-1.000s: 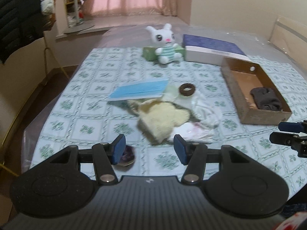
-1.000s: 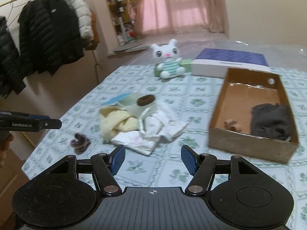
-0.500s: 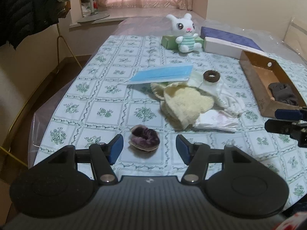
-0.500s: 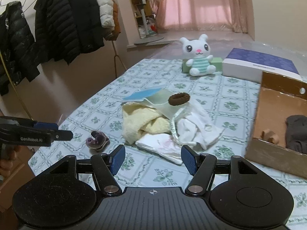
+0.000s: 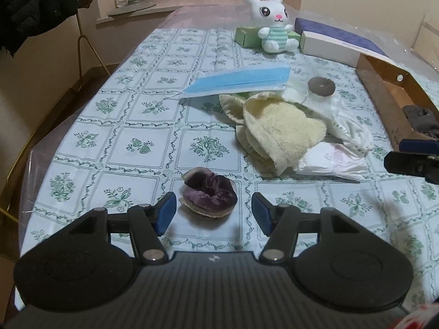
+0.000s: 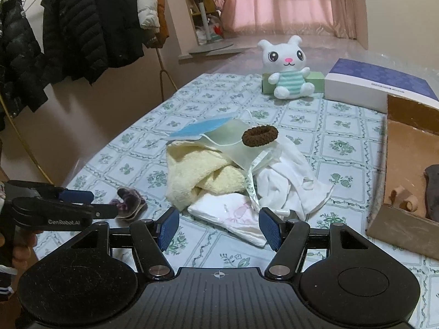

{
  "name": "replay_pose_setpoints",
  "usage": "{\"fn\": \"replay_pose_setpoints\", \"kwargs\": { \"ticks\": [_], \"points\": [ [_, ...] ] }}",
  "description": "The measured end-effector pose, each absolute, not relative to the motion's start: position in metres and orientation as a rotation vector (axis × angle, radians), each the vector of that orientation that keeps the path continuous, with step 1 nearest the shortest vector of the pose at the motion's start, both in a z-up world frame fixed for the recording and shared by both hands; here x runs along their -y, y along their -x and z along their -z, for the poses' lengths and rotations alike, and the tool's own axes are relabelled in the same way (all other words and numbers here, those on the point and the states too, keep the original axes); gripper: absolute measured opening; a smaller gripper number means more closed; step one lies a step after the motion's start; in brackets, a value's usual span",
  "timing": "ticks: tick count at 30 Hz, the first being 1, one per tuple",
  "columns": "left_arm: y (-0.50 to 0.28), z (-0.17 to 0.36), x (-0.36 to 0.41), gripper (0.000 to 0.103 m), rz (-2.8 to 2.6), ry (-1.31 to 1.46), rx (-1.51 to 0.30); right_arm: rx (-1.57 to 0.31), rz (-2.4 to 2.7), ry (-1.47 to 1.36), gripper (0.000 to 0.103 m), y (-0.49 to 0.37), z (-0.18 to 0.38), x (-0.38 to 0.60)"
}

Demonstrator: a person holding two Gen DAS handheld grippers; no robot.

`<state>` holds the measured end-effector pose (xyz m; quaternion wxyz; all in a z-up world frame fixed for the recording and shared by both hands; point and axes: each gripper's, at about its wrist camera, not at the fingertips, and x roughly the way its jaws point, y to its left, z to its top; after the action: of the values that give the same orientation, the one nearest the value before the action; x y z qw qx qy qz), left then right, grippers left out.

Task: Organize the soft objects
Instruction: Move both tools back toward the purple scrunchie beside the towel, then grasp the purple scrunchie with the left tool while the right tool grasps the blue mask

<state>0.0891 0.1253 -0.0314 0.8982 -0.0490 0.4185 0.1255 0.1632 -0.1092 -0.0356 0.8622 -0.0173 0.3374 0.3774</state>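
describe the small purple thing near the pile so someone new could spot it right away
Start at the heap of pale cloths around the yellow towel in the middle of the green-patterned tablecloth. On the side away from the cardboard box, alone on bare cloth, lies the purple scrunchie. It is the only dark purple, crumpled velvety ring; the brown hair tie sits on top of the heap.

cardboard box [image 6: 406, 164] cut off at right edge
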Motion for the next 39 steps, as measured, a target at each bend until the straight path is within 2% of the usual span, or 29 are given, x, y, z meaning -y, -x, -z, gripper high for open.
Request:
{"fn": "replay_pose_setpoints", "kwargs": {
  "ticks": [10,13,15,17,20,26,31,39],
  "points": [
    [-0.118,0.061,-0.134,0.056,-0.305,0.106,-0.895,-0.716,-0.792,0.040,0.064,-0.184,0.045,0.092],
    [-0.121,0.065,-0.136,0.050,-0.304,0.100,-0.890,-0.710,-0.798,0.044,0.064,-0.191,0.046,0.086],
    [-0.122,0.065,-0.137,0.038,-0.299,0.083,-0.879,-0.701,-0.802,0.050,0.064,-0.195,0.046,0.082],
    [-0.124,0.066,-0.137,0.031,-0.295,0.069,-0.871,-0.690,-0.809,0.057,0.064,-0.198,0.045,0.076],
    [-0.127,0.064,-0.140,0.026,-0.293,0.059,-0.855,-0.666,-0.824,0.075,0.064,-0.204,0.044,0.066],
    [-0.132,0.053,-0.150,0.026,-0.328,0.040,-0.815,-0.596,-0.865,0.110,0.064,-0.217,0.039,0.042],
    [-0.138,0.045,-0.160,0.026,-0.353,0.032,-0.789,-0.607,-0.869,0.008,0.063,-0.240,0.037,0.026],
    [-0.155,0.038,-0.178,0.026,-0.380,0.047,-0.764,-0.703,-0.800,-0.145,0.048,-0.279,0.050,0.004]
  ]
}}
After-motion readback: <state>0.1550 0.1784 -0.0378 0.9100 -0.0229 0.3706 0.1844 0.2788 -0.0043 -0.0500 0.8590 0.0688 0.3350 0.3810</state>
